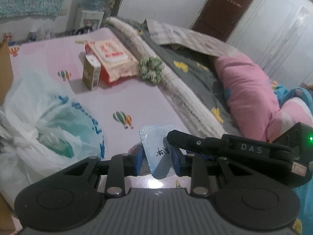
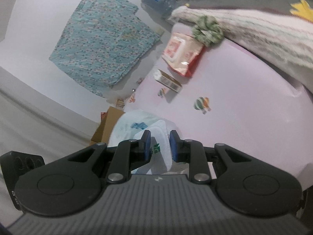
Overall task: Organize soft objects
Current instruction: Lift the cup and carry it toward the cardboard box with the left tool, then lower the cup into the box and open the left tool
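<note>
The left claw (image 1: 156,161) is clamped on a pale blue, translucent plastic packet (image 1: 158,148) with dark printed characters; its lower end is cut off behind the claw body, and what it holds is hard to make out. The right claw (image 2: 160,146), tilted hard to one side, is closed on a fold of thin white plastic bag (image 2: 156,137), whose base is hidden under the claw. In the left view that bag (image 1: 49,121) sits knotted and crinkly on the pink balloon-print surface (image 1: 137,98), something green showing blurred through its film. Farther back lie a soft pack of wet wipes (image 1: 113,58) with a small upright box (image 1: 91,74) against it, and a green-and-white fabric scrunchie (image 1: 151,69) beside a ribbed white mattress edge (image 1: 185,90).
</note>
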`<state>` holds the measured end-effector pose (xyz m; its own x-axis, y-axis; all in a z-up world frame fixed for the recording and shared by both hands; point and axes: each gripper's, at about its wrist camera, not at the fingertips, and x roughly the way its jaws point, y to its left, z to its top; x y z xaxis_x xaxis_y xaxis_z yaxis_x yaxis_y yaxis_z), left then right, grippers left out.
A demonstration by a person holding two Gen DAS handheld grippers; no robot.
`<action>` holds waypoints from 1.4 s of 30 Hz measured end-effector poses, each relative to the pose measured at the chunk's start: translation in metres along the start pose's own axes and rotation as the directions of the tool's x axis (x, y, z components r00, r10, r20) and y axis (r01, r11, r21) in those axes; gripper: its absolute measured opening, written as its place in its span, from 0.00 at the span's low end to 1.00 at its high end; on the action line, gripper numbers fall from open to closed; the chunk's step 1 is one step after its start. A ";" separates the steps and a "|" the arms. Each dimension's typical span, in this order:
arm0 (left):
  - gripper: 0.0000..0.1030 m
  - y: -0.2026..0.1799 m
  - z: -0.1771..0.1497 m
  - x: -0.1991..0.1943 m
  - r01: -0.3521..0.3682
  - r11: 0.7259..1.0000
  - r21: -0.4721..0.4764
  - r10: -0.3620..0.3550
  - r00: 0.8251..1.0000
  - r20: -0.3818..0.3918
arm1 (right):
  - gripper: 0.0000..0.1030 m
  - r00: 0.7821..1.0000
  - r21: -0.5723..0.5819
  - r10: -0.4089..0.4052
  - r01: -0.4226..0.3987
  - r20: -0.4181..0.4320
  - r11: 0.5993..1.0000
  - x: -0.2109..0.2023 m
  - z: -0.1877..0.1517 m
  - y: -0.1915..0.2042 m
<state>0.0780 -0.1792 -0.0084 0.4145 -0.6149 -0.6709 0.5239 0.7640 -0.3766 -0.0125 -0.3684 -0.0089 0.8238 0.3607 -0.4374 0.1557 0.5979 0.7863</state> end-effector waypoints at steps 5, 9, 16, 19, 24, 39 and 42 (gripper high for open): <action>0.30 0.003 0.006 -0.029 -0.005 1.000 -0.002 0.005 0.998 0.070 | 0.21 1.000 -0.064 0.026 -0.025 0.013 0.998 -0.002 0.001 0.034; 0.30 0.014 0.010 -0.055 -0.017 1.000 -0.019 0.020 0.992 0.124 | 0.21 0.999 -0.116 0.049 -0.048 0.005 0.992 0.001 0.000 0.066; 0.30 0.050 0.017 -0.116 -0.076 0.993 -0.087 0.095 0.967 0.236 | 0.21 0.991 -0.229 0.121 -0.133 -0.066 0.964 0.030 -0.008 0.144; 0.30 0.073 0.019 -0.147 -0.124 0.983 -0.133 0.157 0.948 0.276 | 0.21 0.980 -0.267 0.162 -0.189 -0.120 0.945 0.051 -0.016 0.179; 0.30 0.115 0.016 -0.196 -0.226 0.949 -0.218 0.288 0.905 0.314 | 0.21 0.941 -0.290 0.231 -0.299 -0.246 0.909 0.099 -0.040 0.239; 0.30 0.273 -0.046 -0.251 -0.374 0.758 -0.534 0.507 0.853 0.122 | 0.21 0.749 -0.205 0.127 -0.334 -0.650 0.920 0.258 -0.160 0.316; 0.30 0.291 -0.055 -0.250 -0.404 0.733 -0.547 0.528 0.845 0.083 | 0.21 0.712 -0.180 0.101 -0.308 -0.694 0.934 0.280 -0.177 0.312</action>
<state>0.0857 0.2071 0.0147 0.6891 -0.1322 -0.7125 -0.1904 0.9156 -0.3540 0.1707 0.0459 0.0367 0.2241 0.8144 -0.5353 -0.2060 0.5765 0.7907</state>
